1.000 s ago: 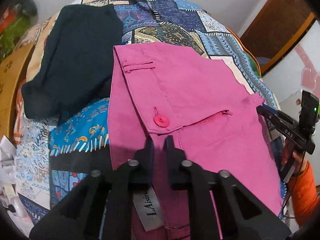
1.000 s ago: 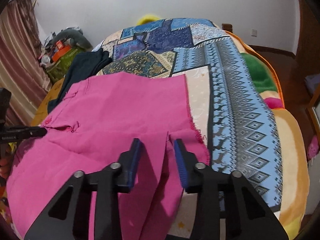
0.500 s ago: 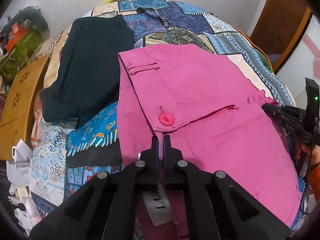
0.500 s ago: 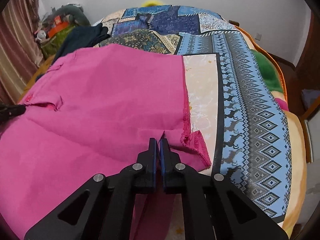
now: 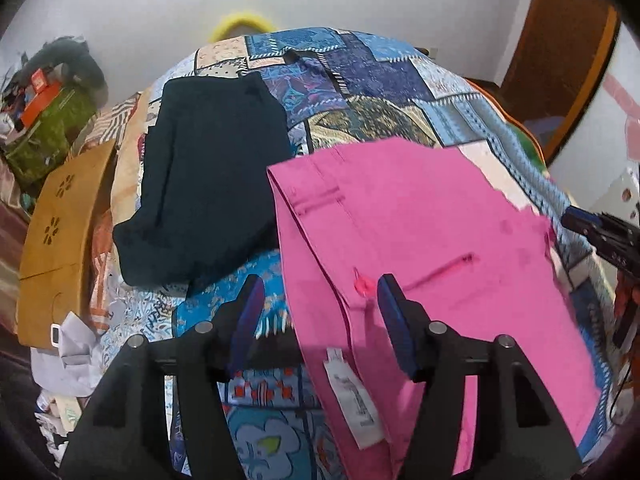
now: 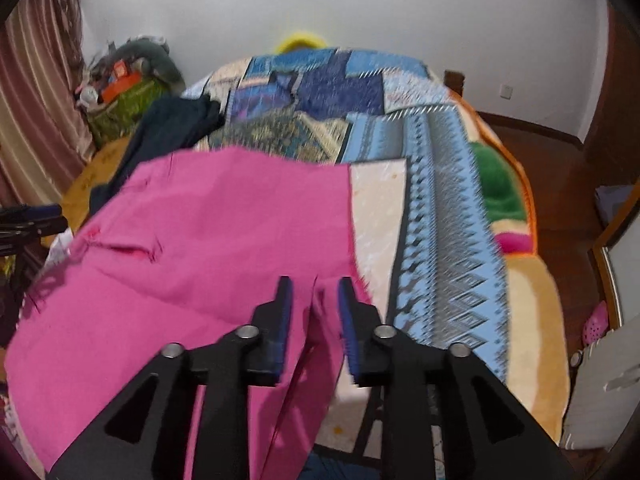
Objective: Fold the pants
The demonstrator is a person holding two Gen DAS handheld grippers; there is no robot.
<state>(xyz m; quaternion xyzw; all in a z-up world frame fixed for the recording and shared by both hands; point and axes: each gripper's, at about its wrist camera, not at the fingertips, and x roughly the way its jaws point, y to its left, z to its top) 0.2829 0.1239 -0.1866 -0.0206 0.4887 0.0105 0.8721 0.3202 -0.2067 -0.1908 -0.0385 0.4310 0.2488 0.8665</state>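
The left hand-held gripper [image 5: 320, 312] is matte black plastic: two angular arms with triangular cut-outs, each pinned by round silver screw heads, ending in flat fingers faced with ribbed dark blue pads [image 5: 394, 320]. The right hand-held gripper [image 6: 314, 312] is its twin, with the same black arms, silver screws and blue-lined fingers [image 6: 346, 320].

A bed [image 6: 532, 320] fills the room, spread with a patchwork quilt [image 6: 440, 216] in blues and creams. Behind it stands a plain white wall [image 6: 400, 20] with 1 socket [image 6: 506, 90]. Striped pinkish curtains [image 6: 32, 112] hang on the left. A brown wooden floor [image 6: 560, 184] shows to the right, and a wooden door [image 5: 560, 52] stands near the corner.
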